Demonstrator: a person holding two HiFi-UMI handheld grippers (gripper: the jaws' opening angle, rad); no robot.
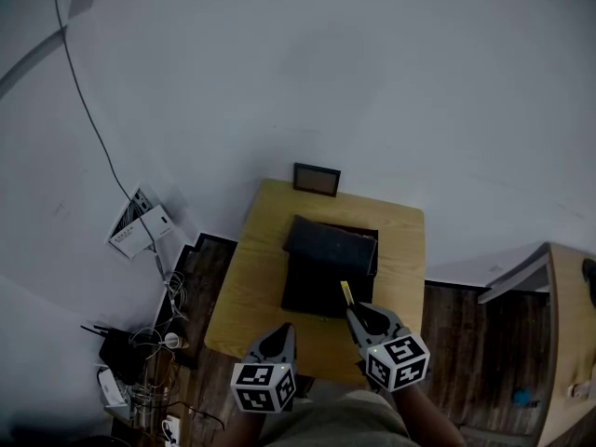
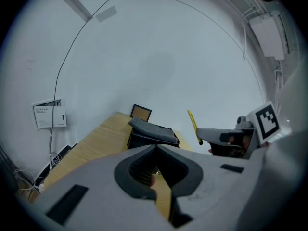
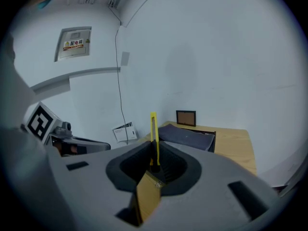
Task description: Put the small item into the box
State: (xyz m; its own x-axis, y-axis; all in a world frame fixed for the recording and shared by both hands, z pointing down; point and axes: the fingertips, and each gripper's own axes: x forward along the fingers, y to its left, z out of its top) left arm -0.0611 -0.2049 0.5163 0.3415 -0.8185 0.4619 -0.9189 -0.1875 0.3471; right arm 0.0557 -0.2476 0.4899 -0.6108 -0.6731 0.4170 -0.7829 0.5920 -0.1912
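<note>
My right claw (image 3: 155, 163) was clamped on the thin yellow item (image 3: 153, 131), raised just short of the black box (image 1: 328, 273). My left claw (image 2: 155, 172) was closed and empty. The carry was in hand. Next I'd lower the item inside, though the lid (image 3: 185, 134) possibly covered part of the opening.
</note>
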